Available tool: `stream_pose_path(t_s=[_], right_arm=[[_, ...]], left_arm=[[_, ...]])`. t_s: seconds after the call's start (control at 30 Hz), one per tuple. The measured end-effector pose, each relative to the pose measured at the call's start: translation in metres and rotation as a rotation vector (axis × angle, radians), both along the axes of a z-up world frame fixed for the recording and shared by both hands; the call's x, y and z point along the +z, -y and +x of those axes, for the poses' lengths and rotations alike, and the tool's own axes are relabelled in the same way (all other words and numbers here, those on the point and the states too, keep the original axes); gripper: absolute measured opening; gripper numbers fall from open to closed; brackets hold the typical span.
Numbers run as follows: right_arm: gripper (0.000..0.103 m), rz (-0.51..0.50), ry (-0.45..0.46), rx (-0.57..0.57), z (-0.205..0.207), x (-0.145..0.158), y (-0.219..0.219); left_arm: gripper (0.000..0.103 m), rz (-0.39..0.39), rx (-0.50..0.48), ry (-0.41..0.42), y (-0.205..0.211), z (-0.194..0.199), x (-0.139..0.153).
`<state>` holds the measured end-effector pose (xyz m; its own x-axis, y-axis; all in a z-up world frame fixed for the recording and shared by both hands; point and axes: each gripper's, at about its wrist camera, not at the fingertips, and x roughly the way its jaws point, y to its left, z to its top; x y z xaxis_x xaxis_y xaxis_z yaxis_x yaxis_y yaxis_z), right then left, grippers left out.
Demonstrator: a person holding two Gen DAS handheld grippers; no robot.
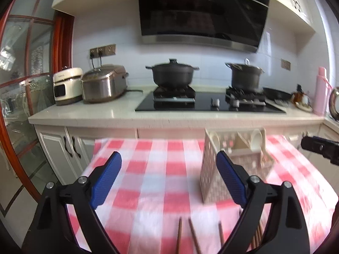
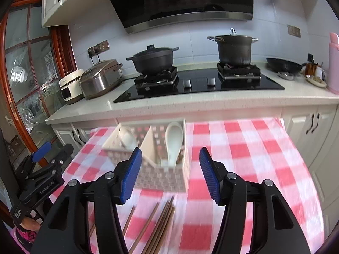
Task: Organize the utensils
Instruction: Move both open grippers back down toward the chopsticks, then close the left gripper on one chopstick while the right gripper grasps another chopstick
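Note:
A white perforated utensil caddy (image 2: 163,177) stands on the red-and-white checked tablecloth (image 2: 243,158), holding white ceramic spoons (image 2: 174,141) in its compartments. It also shows in the left wrist view (image 1: 211,169). Several brown wooden chopsticks (image 2: 156,228) lie loose on the cloth in front of it, also visible in the left wrist view (image 1: 191,232). My left gripper (image 1: 169,163) is open and empty above the cloth, left of the caddy. My right gripper (image 2: 170,158) is open and empty, just in front of the caddy and above the chopsticks.
Behind the table runs a kitchen counter (image 1: 84,114) with a black hob, two dark pots (image 1: 172,74), two rice cookers (image 1: 103,84), a pan and a pink flask (image 1: 321,91). A glass door with a red frame is at the left.

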<state>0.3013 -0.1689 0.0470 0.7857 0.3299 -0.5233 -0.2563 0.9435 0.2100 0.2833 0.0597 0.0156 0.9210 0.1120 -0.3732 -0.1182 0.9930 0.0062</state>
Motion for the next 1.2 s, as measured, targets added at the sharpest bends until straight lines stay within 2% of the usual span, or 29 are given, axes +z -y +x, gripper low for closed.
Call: stream_pose_path(t_s=[0.13,0.33,0.53,0.67,0.8,0.9,1.2], right_arm=[[0.057,-0.003,-0.02,-0.002,-0.024,-0.016,-0.004],[0.057,-0.032,-0.073,0.004,-0.049,-0.05,-0.014],[0.057,-0.04,-0.167,-0.004,-0.058,-0.089,-0.019],[0.057,-0.059,-0.223,-0.031,-0.055,-0.108,-0.018],[0.043,-0.059,-0.269,-0.044,-0.048,-0.12,-0.019],[0.036,-0.073,-0.294,-0.043,-0.042,-0.126,-0.024],[0.029,-0.105,-0.347,-0.051,-0.026,-0.137,-0.036]], left_arm=[[0.088,-0.023,-0.03,-0.07,-0.007,-0.02,-0.019],[0.088,-0.038,-0.015,-0.172,-0.017,-0.041,-0.052],[0.084,-0.05,-0.028,-0.296,-0.019,-0.041,-0.086],[0.084,-0.092,-0.044,-0.366,-0.021,-0.036,-0.102],[0.085,-0.129,-0.03,-0.41,-0.024,-0.028,-0.11],[0.085,-0.138,-0.029,-0.439,-0.026,-0.021,-0.116],[0.085,-0.148,-0.025,-0.493,-0.029,-0.001,-0.126]])
